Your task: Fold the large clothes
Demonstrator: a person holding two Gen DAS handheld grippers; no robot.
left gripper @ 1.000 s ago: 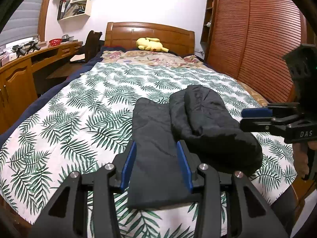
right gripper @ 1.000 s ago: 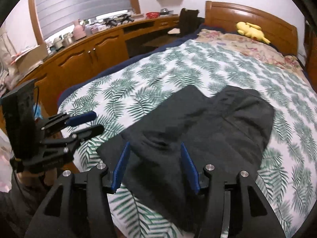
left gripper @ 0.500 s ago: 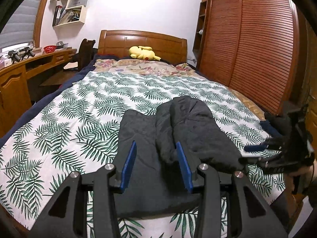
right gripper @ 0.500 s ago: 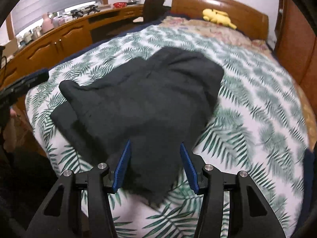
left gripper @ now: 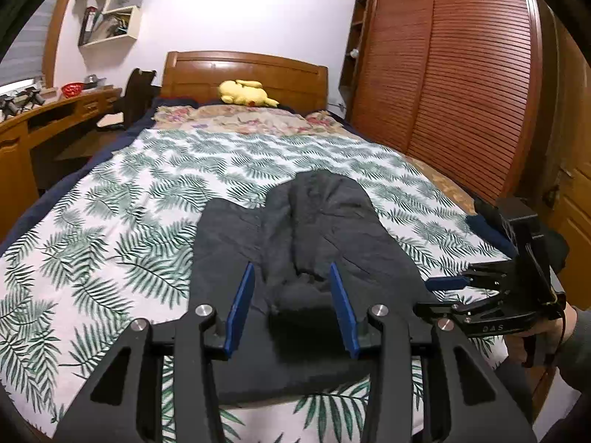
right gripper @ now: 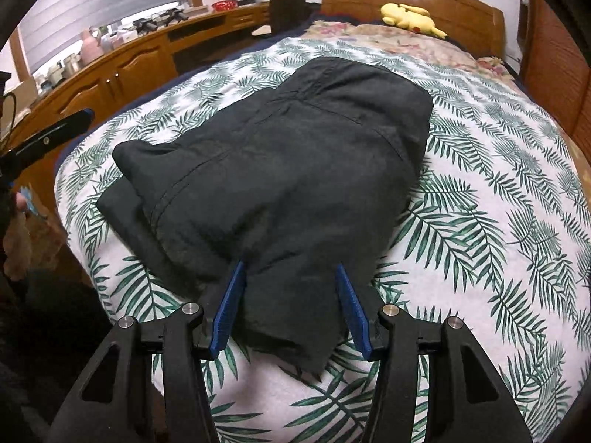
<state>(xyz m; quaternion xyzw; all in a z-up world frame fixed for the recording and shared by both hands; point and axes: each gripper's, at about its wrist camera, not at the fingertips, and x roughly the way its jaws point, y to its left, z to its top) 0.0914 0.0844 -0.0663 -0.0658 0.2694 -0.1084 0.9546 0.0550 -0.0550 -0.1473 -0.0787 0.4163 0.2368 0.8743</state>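
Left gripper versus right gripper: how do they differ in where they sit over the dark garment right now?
The left gripper hovers over the near middle of the dark garment, above its bunched fold; the right gripper sits at the garment's near corner by the bed edge. The left gripper looks along the leaf-print bedspread toward the headboard; the right looks across it toward the desk. Both have blue-padded fingers spread open and grip nothing.

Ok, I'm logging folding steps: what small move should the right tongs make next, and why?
Probably close the right tongs on the dark garment: its near corner lies between the open blue fingers on the leaf-print bedspread, ungripped.
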